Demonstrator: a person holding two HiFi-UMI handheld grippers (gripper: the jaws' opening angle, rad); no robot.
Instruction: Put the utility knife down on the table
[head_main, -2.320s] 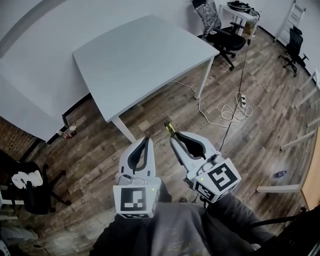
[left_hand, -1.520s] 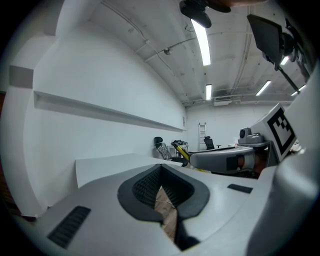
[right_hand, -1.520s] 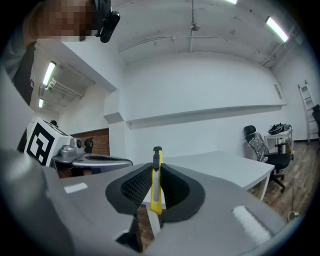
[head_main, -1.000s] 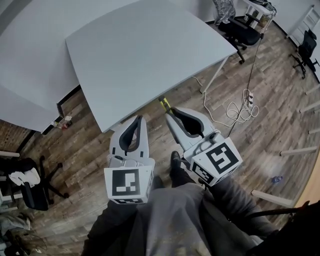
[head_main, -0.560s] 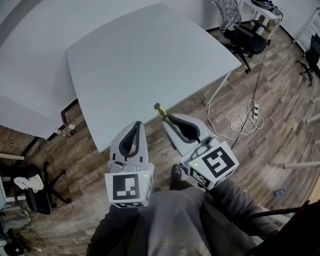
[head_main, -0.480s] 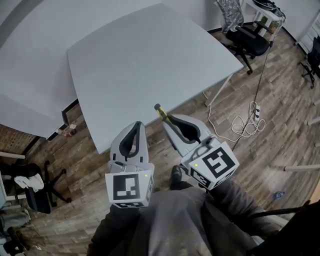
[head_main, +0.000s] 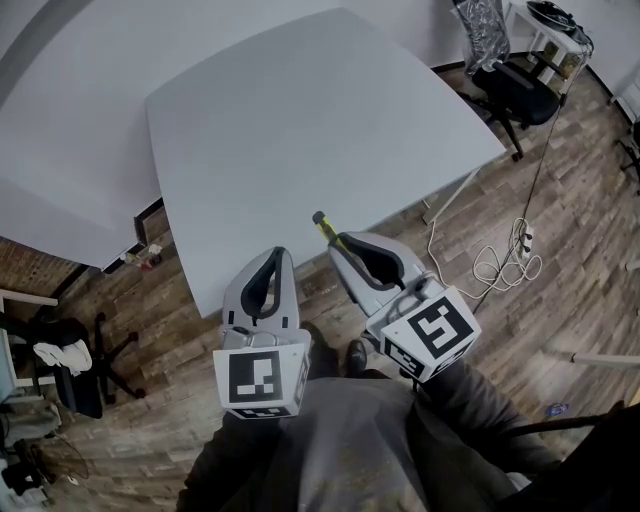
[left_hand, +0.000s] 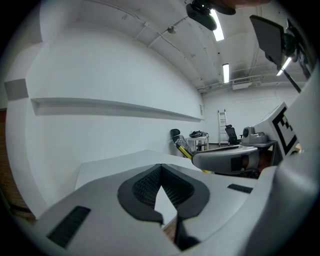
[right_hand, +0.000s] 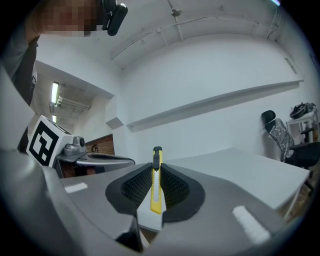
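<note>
A yellow utility knife (head_main: 326, 228) with a dark tip sticks out of my right gripper (head_main: 340, 243), which is shut on it just over the near edge of the pale grey table (head_main: 300, 110). In the right gripper view the utility knife (right_hand: 156, 186) stands clamped between the two black pads, tip pointing away toward the table (right_hand: 240, 165). My left gripper (head_main: 277, 256) hangs beside it on the left, shut with nothing in it, over the floor at the table's near edge. In the left gripper view its pads (left_hand: 145, 185) meet, and the knife (left_hand: 184, 148) shows at right.
Wood floor (head_main: 150, 400) lies below both grippers. Black office chairs stand at the far right (head_main: 520, 70) and near left (head_main: 70, 360). A white cable (head_main: 505, 255) coils on the floor by the table leg (head_main: 450, 195). A second pale table (head_main: 60, 150) adjoins at left.
Both grippers and the view have moved forward toward the table. The knife tip, earlier over the floor, now reaches over the table's near edge. Both grippers stay shut.
</note>
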